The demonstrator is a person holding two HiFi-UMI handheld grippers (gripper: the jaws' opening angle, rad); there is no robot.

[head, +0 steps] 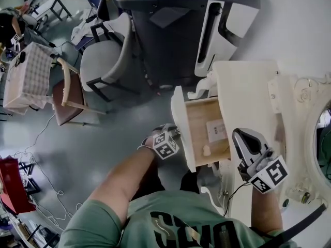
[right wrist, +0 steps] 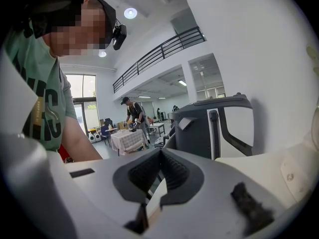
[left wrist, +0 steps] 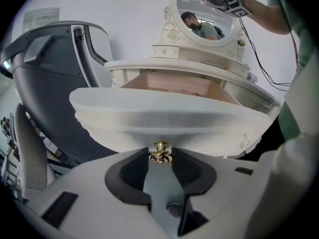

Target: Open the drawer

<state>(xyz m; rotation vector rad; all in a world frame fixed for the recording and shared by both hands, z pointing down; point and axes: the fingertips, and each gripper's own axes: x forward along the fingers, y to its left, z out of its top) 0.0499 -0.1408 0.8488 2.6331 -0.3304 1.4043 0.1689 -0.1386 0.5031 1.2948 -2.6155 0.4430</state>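
Note:
The white vanity's drawer [head: 204, 118] stands pulled out, its wooden inside showing in the head view. In the left gripper view its curved white front [left wrist: 169, 118] fills the middle, with a small brass knob [left wrist: 160, 149] under it. My left gripper [left wrist: 160, 158] is shut on that knob, which sits between the pad tips. In the head view the left gripper [head: 175, 136] is at the drawer's front, and the knob is hidden there. My right gripper [head: 242, 137] hovers over the vanity top beside the drawer. It is shut and holds nothing [right wrist: 160, 158].
The vanity [head: 248, 81] stands against a white wall with an oval mirror [left wrist: 207, 14]. A dark grey massage chair [head: 170, 30] is just beyond it, with a grey chair [head: 103, 61] and a wooden chair [head: 67, 94] further left. A paper label [head: 216, 129] lies in the drawer.

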